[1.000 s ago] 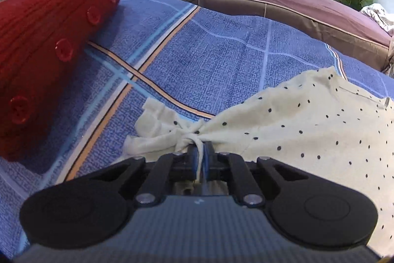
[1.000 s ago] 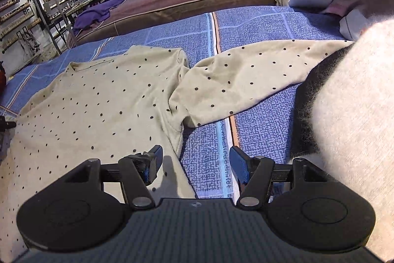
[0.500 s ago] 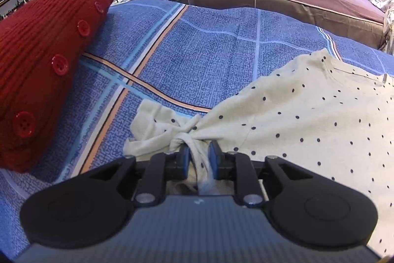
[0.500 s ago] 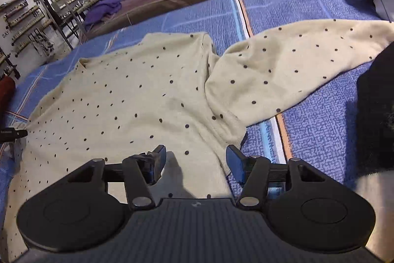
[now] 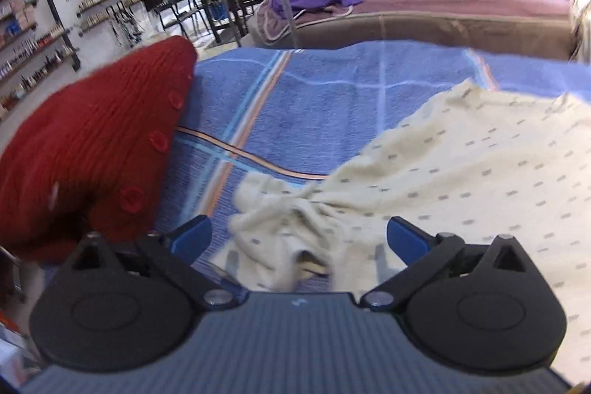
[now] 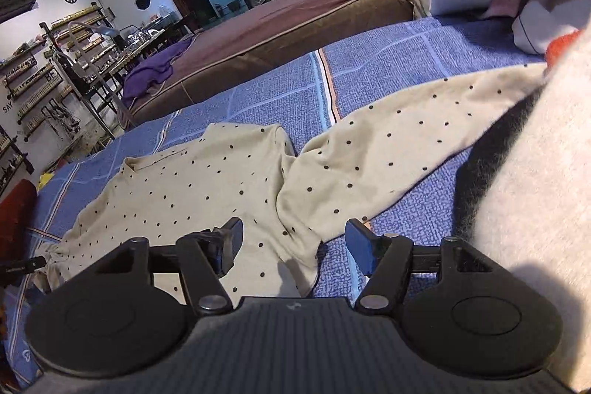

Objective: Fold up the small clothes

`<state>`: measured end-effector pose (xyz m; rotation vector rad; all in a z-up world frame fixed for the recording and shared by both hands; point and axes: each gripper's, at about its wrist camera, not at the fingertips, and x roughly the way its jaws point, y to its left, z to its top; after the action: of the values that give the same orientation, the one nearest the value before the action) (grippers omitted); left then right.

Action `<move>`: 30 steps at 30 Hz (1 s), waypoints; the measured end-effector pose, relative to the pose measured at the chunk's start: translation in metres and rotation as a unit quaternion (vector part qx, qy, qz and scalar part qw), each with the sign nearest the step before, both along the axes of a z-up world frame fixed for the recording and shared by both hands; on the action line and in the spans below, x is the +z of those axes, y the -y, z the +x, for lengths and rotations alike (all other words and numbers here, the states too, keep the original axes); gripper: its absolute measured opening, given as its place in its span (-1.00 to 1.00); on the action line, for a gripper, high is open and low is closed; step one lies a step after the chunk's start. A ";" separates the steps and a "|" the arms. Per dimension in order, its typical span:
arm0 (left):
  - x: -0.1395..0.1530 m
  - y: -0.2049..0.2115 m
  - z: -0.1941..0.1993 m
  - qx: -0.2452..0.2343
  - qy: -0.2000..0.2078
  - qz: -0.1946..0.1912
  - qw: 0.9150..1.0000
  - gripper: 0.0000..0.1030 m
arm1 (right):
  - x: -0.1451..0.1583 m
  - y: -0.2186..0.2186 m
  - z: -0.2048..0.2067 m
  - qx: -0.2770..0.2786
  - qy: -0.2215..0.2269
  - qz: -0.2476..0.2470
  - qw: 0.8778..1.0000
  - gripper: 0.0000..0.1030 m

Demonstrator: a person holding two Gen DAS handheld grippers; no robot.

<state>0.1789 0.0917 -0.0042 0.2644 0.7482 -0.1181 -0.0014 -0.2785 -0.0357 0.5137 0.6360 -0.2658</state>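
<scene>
both wrist views overlook shirt [image 5: 461, 165]

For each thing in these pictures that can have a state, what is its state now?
Left claw: open, jaws just opened, touching nothing.
Right claw: open, holding nothing.
Dotted shirt: spread on the bed, not folded.
Left sleeve: bunched, released.
Right sleeve: stretched out to the side.
Red cushion: lying beside the shirt, apart from it.

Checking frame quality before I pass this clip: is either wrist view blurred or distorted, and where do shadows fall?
Left wrist view: motion-smeared, the dots on the cream dotted top streak into dashes and the red cushion is soft. Right wrist view: sharp, dots crisp; the open right gripper throws a shadow on the top's hem. Both views: fisheye bending, dark corners.
</scene>
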 end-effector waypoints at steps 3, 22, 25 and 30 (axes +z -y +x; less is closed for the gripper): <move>-0.003 0.022 -0.023 -0.041 -0.025 -0.049 0.998 1.00 | 0.016 0.006 0.017 -0.008 -0.009 -0.046 0.999 0.96; -0.026 0.106 -0.077 -0.166 -0.094 -0.029 0.981 1.00 | -0.018 0.170 0.077 -0.418 -0.173 0.024 0.892 0.49; -0.027 0.096 -0.079 -0.159 -0.096 -0.023 0.982 1.00 | -0.028 0.180 0.071 -0.433 -0.157 0.042 0.886 -0.10; -0.031 0.083 -0.080 -0.146 -0.107 -0.022 0.983 1.00 | -0.022 0.184 0.056 -0.413 -0.087 0.064 0.904 -0.98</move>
<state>0.0993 0.0086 -0.0347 0.3218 0.9161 -0.4466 0.0544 -0.4623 -0.0578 0.8809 0.5806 -1.0899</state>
